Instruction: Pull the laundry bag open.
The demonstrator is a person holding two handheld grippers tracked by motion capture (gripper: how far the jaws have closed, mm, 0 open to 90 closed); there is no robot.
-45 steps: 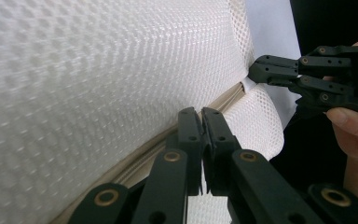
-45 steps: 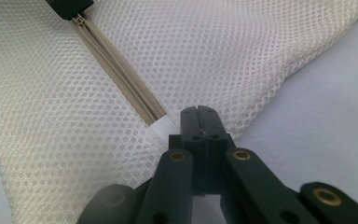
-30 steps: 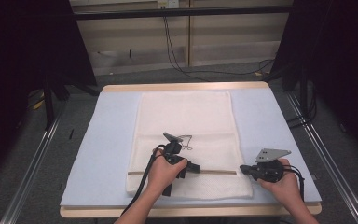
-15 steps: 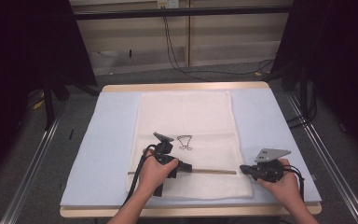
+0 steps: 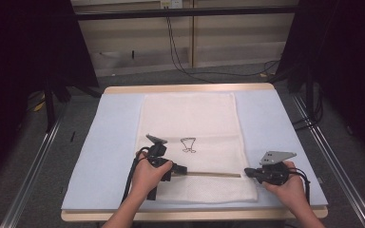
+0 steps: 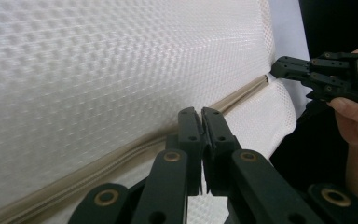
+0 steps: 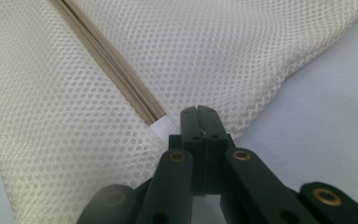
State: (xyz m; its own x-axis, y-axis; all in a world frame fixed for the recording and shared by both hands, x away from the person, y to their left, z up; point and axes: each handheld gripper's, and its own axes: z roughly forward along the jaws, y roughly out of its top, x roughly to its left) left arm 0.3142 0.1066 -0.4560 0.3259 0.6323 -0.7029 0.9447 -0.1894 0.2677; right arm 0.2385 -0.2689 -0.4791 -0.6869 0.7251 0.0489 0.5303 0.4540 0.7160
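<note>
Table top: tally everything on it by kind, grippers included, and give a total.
White mesh laundry bag: 1
Beige zipper on the bag: 1
Blue mat: 1
Grippers, left gripper and right gripper: 2
Total: 5

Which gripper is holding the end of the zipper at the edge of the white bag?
The right gripper, pinching the mesh bag's edge; the left gripper grips midway along the zipper.

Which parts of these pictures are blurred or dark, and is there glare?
High view: surroundings dark, mesh bag evenly lit, no glare. Left gripper view: near mesh soft, the beige zipper blurred. Right gripper view: mesh sharp, jaw bases out of focus.
</note>
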